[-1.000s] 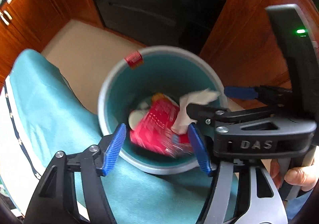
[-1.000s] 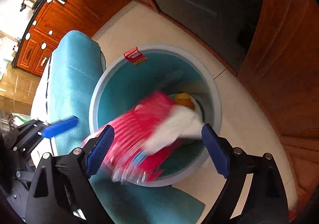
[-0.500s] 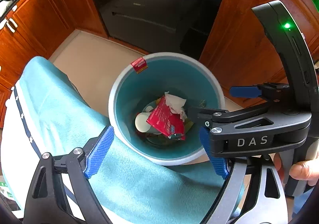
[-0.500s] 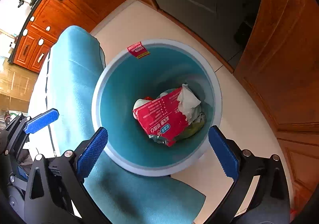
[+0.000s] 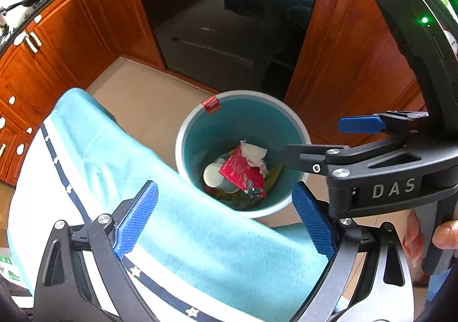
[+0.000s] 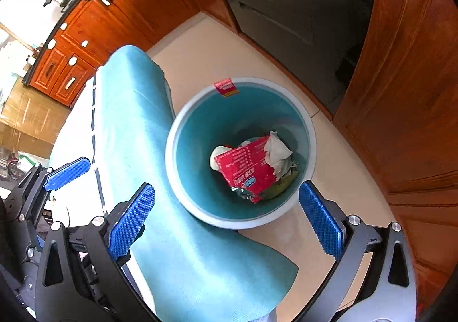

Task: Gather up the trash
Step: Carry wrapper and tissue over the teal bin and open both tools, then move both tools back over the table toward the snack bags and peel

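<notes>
A white bin (image 5: 179, 147) with a teal inside stands on the floor below both grippers, also seen as the bin (image 6: 171, 150) in the right wrist view. A red packet (image 5: 236, 171) and a crumpled white tissue (image 5: 254, 152) lie inside it on other rubbish; the right wrist view shows the same red packet (image 6: 243, 164) and tissue (image 6: 277, 150). My left gripper (image 5: 224, 187) hangs above the bin, its jaws opening with nothing between them. My right gripper (image 6: 226, 187) is open and empty above the bin.
A teal cloth (image 5: 200, 239) with a white, navy-striped border drapes over the surface edge beside the bin. Wooden cabinets (image 5: 343, 64) and a dark oven front (image 5: 217, 35) enclose the beige floor (image 6: 217, 53). A hand (image 5: 446, 236) grips the right tool's handle.
The red packet and tissue left the grippers and dropped to the bottom of the bin. Both grippers opened wider and rose away from the bin.
</notes>
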Action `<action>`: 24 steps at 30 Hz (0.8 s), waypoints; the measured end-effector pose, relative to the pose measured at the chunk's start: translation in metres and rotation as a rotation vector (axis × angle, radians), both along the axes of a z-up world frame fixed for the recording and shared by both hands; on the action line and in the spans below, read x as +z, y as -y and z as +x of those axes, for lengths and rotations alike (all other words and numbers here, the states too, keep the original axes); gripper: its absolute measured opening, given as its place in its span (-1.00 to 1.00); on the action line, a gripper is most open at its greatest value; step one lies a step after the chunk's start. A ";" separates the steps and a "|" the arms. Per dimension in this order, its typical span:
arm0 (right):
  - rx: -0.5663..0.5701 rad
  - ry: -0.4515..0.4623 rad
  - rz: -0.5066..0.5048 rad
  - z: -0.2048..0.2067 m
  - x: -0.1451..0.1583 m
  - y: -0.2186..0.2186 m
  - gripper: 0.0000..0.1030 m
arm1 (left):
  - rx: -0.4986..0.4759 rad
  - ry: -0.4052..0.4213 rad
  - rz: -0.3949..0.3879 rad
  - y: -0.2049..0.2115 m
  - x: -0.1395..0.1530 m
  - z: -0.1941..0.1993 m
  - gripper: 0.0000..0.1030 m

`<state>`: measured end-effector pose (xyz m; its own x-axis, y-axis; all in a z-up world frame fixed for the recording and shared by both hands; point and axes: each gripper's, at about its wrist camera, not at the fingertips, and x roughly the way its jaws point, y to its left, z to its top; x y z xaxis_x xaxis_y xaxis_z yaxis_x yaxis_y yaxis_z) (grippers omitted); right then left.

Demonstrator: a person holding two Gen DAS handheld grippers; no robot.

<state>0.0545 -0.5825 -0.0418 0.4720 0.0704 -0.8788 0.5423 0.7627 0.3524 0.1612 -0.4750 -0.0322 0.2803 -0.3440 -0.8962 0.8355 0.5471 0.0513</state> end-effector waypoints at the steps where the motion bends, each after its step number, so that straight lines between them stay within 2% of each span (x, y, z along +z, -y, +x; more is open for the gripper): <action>1: 0.004 0.002 -0.008 0.000 0.004 -0.004 0.89 | 0.005 0.004 -0.008 -0.006 0.004 -0.002 0.85; 15: 0.081 0.024 -0.072 -0.006 0.054 -0.065 0.89 | 0.050 0.039 -0.105 -0.076 0.044 -0.018 0.92; 24: 0.211 0.059 -0.067 0.010 0.074 -0.130 0.89 | 0.153 0.056 -0.114 -0.176 0.048 -0.019 0.92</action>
<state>0.0643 -0.4523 0.0322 0.5037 0.1157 -0.8561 0.3478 0.8800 0.3235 0.1419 -0.2994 0.0158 0.3856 -0.3922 -0.8352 0.7398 0.6723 0.0258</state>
